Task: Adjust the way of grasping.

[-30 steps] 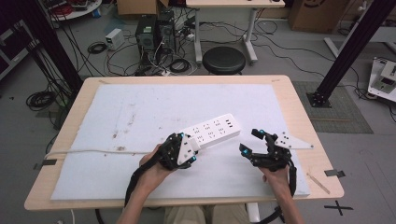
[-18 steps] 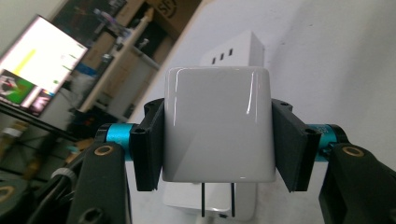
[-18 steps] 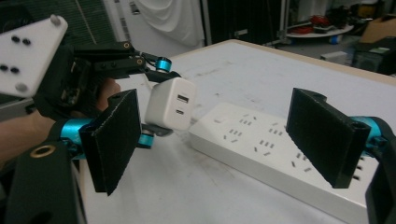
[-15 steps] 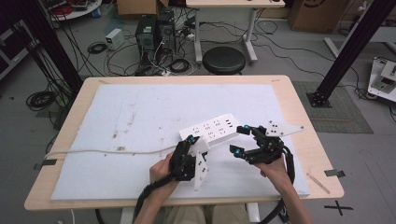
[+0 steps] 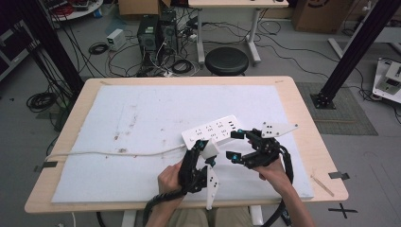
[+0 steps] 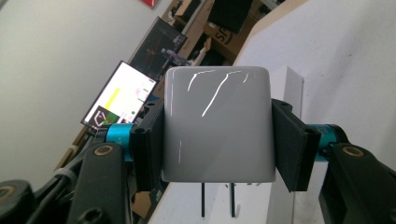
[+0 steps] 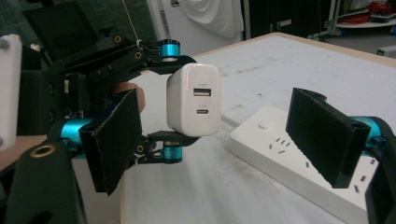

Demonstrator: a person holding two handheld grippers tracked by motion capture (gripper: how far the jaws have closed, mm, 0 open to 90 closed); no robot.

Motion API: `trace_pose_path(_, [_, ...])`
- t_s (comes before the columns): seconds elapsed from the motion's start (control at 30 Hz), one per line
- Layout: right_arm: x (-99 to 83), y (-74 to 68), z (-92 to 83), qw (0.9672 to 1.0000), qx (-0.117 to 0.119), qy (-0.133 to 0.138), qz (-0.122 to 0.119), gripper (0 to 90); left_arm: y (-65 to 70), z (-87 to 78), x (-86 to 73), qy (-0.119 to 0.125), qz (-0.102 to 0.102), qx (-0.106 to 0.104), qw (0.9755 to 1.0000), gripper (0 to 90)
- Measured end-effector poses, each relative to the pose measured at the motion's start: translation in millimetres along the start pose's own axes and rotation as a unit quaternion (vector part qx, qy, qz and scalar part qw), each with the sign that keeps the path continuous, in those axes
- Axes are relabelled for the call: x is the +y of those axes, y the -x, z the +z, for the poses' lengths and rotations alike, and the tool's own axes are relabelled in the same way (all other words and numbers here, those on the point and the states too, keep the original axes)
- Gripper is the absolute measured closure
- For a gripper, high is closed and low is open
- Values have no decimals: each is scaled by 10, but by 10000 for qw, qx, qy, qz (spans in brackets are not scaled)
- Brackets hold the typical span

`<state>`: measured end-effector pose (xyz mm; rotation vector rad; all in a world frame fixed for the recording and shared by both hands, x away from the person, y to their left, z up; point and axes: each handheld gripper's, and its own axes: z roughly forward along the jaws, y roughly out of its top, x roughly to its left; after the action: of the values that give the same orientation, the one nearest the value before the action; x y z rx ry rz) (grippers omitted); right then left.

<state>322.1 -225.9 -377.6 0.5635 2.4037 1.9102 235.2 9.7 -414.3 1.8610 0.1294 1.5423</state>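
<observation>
We've got the white USB charger (image 7: 193,99) pinched in the left tool (image 5: 204,150), jaws closed snug on its sides, held up off the counter (image 5: 71,123) just near the power strip (image 5: 213,131). Looks like we're mid-carry, so next comes lining its prongs up with a socket. The right tool (image 5: 239,145) hovers wide open beside it, holding nothing.
</observation>
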Motion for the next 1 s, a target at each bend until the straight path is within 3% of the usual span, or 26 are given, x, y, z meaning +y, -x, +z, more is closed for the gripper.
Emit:
trace_pose_path(0.13, [12, -1, 46, 9999, 147, -43, 13, 191, 28, -4, 43, 75, 33, 118, 9999, 425])
trace_pose_path(0.3, [6, 1, 132, 9992, 341, -201, 21, 192, 76, 0, 69, 125, 45, 99, 9999, 425])
trace_pose_path(0.37, [3, 3, 155, 9986, 434, -301, 50, 251, 90, -1, 79, 163, 72, 89, 9998, 425])
trace_pose_path(0.6, [6, 12, 222, 9971, 601, -461, 48, 331, 117, -9, 100, 219, 106, 110, 9996, 425])
trace_pose_path(0.73, [-1, 24, 246, 9965, 710, -446, 23, 407, 129, -15, 110, 251, 142, 99, 9995, 425])
trace_pose_path(1.0, [-4, 38, 243, 9965, 753, -363, -11, 478, 146, -20, 119, 277, 207, 130, 9993, 425])
